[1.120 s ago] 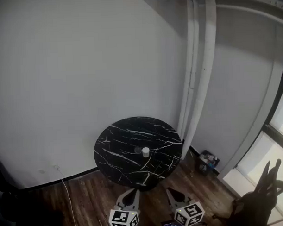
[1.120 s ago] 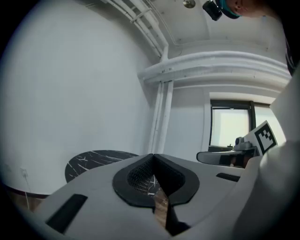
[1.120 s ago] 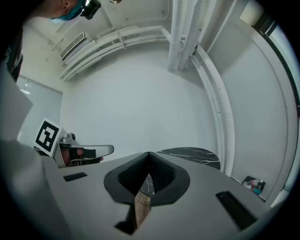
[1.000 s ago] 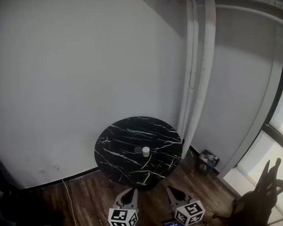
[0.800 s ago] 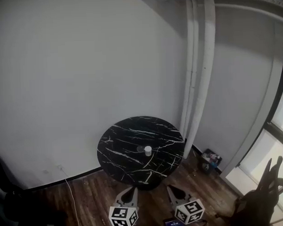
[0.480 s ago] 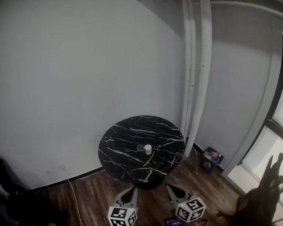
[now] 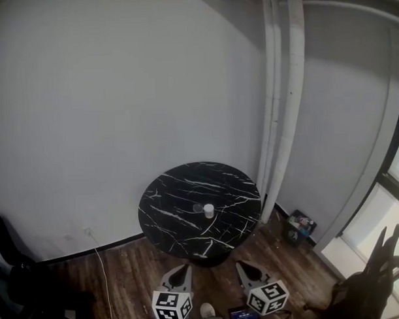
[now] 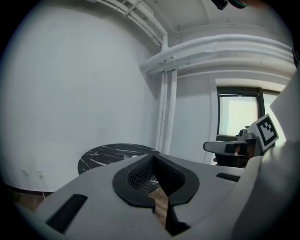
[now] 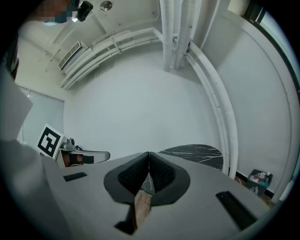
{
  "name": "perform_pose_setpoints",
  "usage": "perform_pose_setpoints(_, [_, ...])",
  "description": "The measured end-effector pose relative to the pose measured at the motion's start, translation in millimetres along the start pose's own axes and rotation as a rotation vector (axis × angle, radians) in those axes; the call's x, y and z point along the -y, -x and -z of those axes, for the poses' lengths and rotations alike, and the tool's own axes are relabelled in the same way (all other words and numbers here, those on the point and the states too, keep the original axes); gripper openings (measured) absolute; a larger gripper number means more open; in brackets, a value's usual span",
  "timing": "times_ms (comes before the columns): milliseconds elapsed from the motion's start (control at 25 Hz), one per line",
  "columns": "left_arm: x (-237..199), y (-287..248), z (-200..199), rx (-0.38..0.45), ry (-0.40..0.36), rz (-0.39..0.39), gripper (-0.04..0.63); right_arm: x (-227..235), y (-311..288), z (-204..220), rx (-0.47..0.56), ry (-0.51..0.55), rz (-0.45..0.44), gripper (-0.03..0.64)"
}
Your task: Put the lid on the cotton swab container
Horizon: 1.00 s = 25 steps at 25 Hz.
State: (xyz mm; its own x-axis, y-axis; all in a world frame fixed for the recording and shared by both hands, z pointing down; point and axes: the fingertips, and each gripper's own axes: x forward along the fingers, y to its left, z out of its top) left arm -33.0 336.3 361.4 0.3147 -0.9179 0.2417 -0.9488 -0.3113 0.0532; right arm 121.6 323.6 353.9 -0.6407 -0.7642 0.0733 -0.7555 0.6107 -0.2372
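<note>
Work is not begun, I judge: my left gripper and right gripper, both closed and empty, are well apart from the small white cylindrical swab container on the round black marble table.

The small white cotton swab container stands up on the black table, its lid lying just beside it

I can read no words, numbers or brands anywhere; only black-and-white square markers show, on the cubes of the left tongs and right tongs, short of the surface.
</note>
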Motion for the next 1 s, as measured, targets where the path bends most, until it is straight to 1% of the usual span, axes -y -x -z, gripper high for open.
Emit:
perform_pose_setpoints(120, [-5, -11, -3, 0.025, -0.009, 0.007, 0.012, 7, -14, 0, 0.002, -0.017, -0.005, 0.017])
perform_pose_setpoints(240, [-6, -30, -9, 0.091, 0.046, 0.065, 0.012, 19, -34, 0, 0.004, -0.027, -0.013, 0.018])
perform_pose_setpoints(320, [-12, -51, -12, 0.104, 0.056, 0.065, 0.014, 32, -51, -2, -0.004, -0.011, -0.007, 0.018])
perform_pose_setpoints(440, [-28, -89, -17, 0.093, 0.026, 0.053, 0.014, 53, -81, -7, -0.005, 0.013, 0.0, 0.018])
perform_pose_setpoints(720, [-77, -179, -34, 0.053, 0.015, 0.058, 0.014, 93, -166, -26, -0.011, 0.06, 0.021, 0.018])
perform_pose_setpoints(1000, [-129, -252, -47, 0.027, 0.012, 0.057, 0.014, 129, -242, -26, -0.058, 0.03, 0.065, 0.018])
